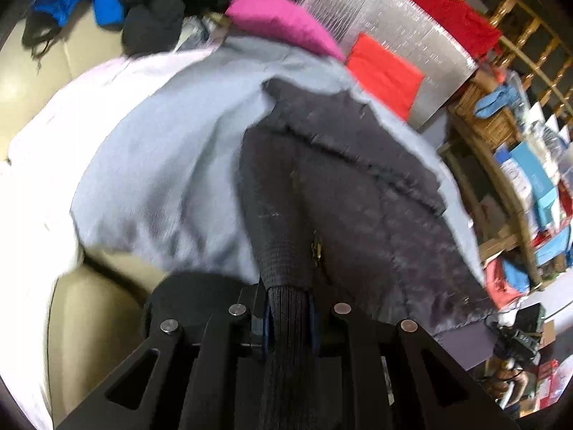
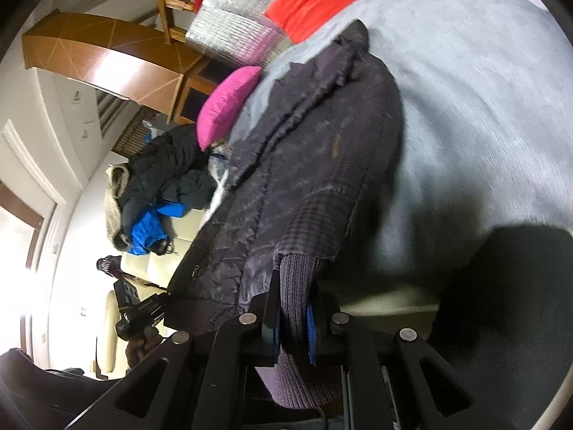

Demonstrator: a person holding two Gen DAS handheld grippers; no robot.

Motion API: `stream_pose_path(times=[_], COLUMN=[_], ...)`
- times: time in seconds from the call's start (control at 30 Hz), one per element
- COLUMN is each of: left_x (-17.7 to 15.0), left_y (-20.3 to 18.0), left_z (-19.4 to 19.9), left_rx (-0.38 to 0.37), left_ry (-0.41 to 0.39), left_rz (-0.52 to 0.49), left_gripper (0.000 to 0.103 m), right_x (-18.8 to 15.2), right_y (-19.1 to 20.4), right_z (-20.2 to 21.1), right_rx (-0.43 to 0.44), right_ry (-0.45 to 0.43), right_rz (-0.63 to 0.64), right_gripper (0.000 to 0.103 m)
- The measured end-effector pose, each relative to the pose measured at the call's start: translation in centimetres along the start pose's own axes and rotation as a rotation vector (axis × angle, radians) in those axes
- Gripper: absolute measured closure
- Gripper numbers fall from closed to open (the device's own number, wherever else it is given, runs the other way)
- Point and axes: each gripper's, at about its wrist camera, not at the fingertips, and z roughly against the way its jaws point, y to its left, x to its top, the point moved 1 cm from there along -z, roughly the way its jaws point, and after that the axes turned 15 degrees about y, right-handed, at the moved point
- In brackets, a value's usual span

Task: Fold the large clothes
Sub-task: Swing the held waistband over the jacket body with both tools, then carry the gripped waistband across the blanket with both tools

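Note:
A dark quilted jacket lies spread on a pale grey-blue cloth that covers a cream sofa. My left gripper is shut on the jacket's ribbed knit cuff, which runs back between the blue pads. In the right wrist view the same jacket stretches away over the grey-blue cloth, and my right gripper is shut on another ribbed cuff. The other hand-held gripper shows at the lower left of that view, and at the lower right of the left wrist view.
A pink cushion, a red cushion and a silver quilted mat lie beyond the jacket. A heap of black and blue clothes sits on the cream sofa. Wooden shelves with boxes stand at the right.

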Motion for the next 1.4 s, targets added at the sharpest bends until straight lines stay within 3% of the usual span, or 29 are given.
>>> stream_pose_path(times=[0.2,0.4,0.7,1.4], left_x=[3.8,8.5,14.5,27.6], left_y=[-1.5,-3.4,-4.1,-6.1], left_z=[2.4,3.4,4.1,-2.0], left_rx=[-0.073,-0.115,-0.202,-0.123], left_ry=[-0.082,-0.156,-0.232,-0.255], left_rz=[-0.035,-0.072,-0.030,0.043], left_gripper=[0.086,0.086,0.086,0.086], right_x=[3.0,7.2,13.3,28.2], right_y=[2.4,6.2,7.8,7.2], right_z=[2.7,3.6,4.6,1.8], right_rx=[0.093,0.114,0.152,0.106], right_ry=[-0.076,-0.140,-0.271,-0.372], right_rz=[0.058,0.150,0.141,0.085], right_gripper=[0.092,0.092,0.092,0.092])
